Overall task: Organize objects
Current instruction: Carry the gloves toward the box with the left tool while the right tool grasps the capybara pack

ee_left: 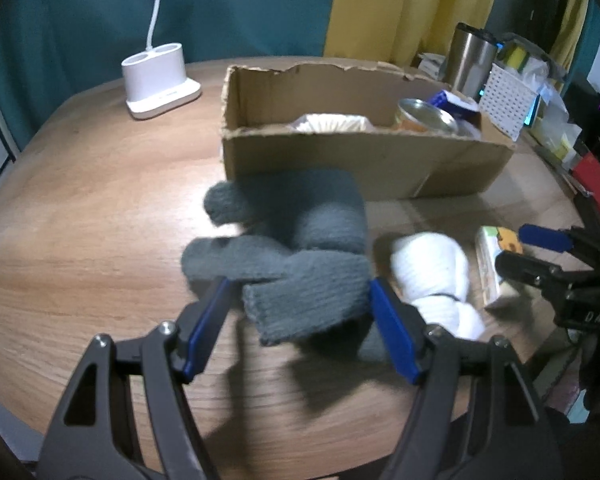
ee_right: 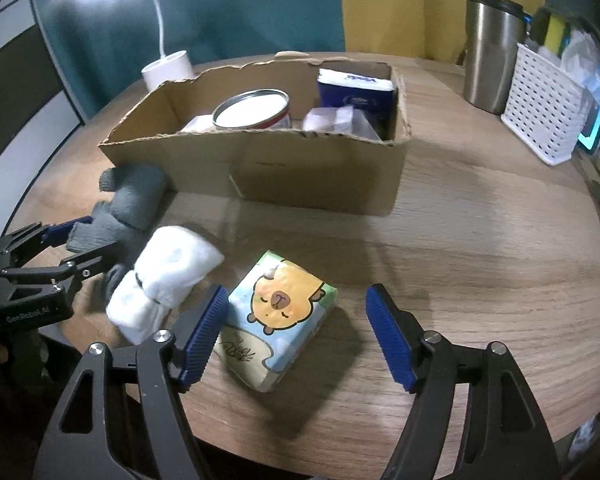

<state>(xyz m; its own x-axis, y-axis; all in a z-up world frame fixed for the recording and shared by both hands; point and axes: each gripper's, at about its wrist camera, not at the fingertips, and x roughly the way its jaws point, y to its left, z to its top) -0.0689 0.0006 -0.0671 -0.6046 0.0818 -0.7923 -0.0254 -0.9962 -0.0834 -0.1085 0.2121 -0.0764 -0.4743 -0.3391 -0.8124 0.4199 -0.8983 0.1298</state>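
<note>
The grey glove [ee_left: 300, 288] has its cuff end between the blue pads of the left tool [ee_left: 298, 314], which seem clenched on it; the rest of the glove lies bunched on the wooden worktop [ee_left: 100, 208], reaching toward the cardboard box [ee_left: 360, 160]. Just right of the glove lies a rolled white cloth [ee_left: 432, 276]. The right tool [ee_right: 296, 328] stands released: its left pad is just beside the tissue pack [ee_right: 280, 316] with the cartoon animal, its right pad well clear, the pack lying flat on the worktop between them. Beyond, the box holds a tin can [ee_right: 256, 110] and a blue packet [ee_right: 356, 96]. A steel tumbler [ee_right: 490, 52] and white basket [ee_right: 540, 108] stand to the right.
</note>
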